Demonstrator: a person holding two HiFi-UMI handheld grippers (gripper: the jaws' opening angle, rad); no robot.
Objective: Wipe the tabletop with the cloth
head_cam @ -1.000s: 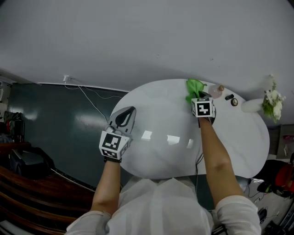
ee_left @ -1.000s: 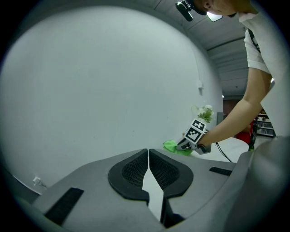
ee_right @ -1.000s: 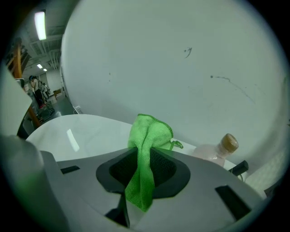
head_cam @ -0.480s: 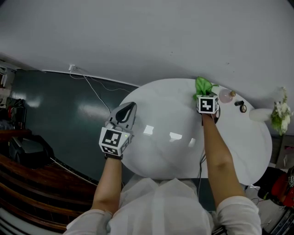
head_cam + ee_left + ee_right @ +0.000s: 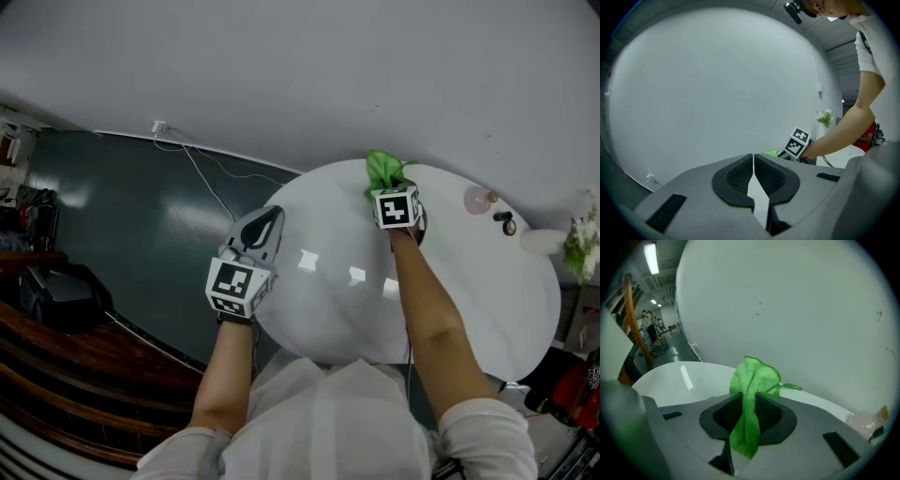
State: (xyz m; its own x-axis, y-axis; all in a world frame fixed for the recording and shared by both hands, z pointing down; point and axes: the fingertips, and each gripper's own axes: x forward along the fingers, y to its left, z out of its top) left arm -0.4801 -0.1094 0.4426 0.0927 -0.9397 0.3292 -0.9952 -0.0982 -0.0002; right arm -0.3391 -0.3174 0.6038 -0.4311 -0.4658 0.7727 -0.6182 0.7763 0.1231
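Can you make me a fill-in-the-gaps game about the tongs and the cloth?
1. The right tongs pinch a ___ cloth.
2. The left tongs are shut and hold ___.
3. The round table is coloured ___.

Missing words: green; nothing; white.

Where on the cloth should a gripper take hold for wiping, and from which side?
A bunched fold, from the near side, as the right gripper does: the cloth is gathered into a ridge between the jaws, with loose fabric fanning out beyond.
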